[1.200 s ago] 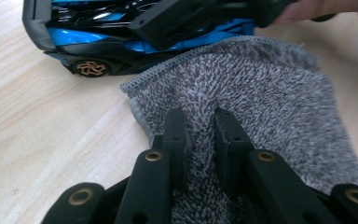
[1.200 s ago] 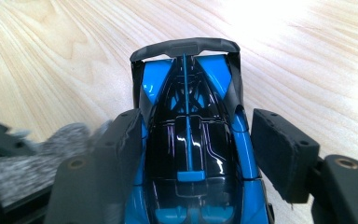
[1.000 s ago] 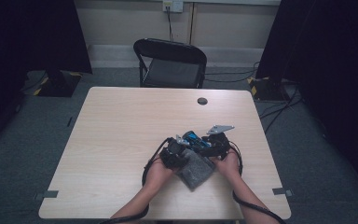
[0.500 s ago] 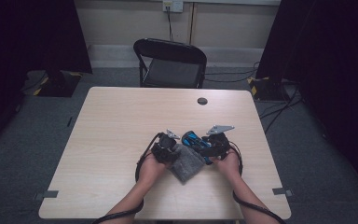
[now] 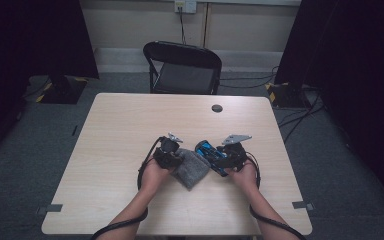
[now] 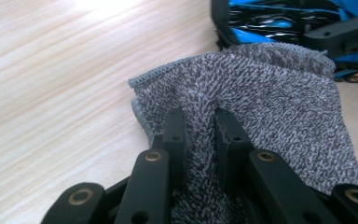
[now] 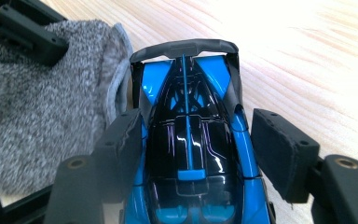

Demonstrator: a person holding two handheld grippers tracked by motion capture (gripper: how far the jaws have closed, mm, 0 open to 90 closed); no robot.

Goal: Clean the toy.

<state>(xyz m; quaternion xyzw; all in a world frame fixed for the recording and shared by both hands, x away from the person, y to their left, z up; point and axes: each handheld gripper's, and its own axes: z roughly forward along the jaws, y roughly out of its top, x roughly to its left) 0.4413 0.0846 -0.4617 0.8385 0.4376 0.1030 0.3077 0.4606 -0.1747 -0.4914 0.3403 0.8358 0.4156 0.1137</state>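
Two tongs engaged: left tongs (image 6: 196, 135) pinching soft, limp cloth (image 6: 270, 102) mid-fold; right tongs (image 7: 205, 149) straddling rigid, glossy car (image 7: 189, 135) sides, pad contact unclear.

Both forearms reach in from the near edge of the surface (image 5: 105, 125). The left tool (image 6: 200, 126) has its jaws pinched together; the right tool (image 7: 200, 140) holds its jaws apart, just beside the left.
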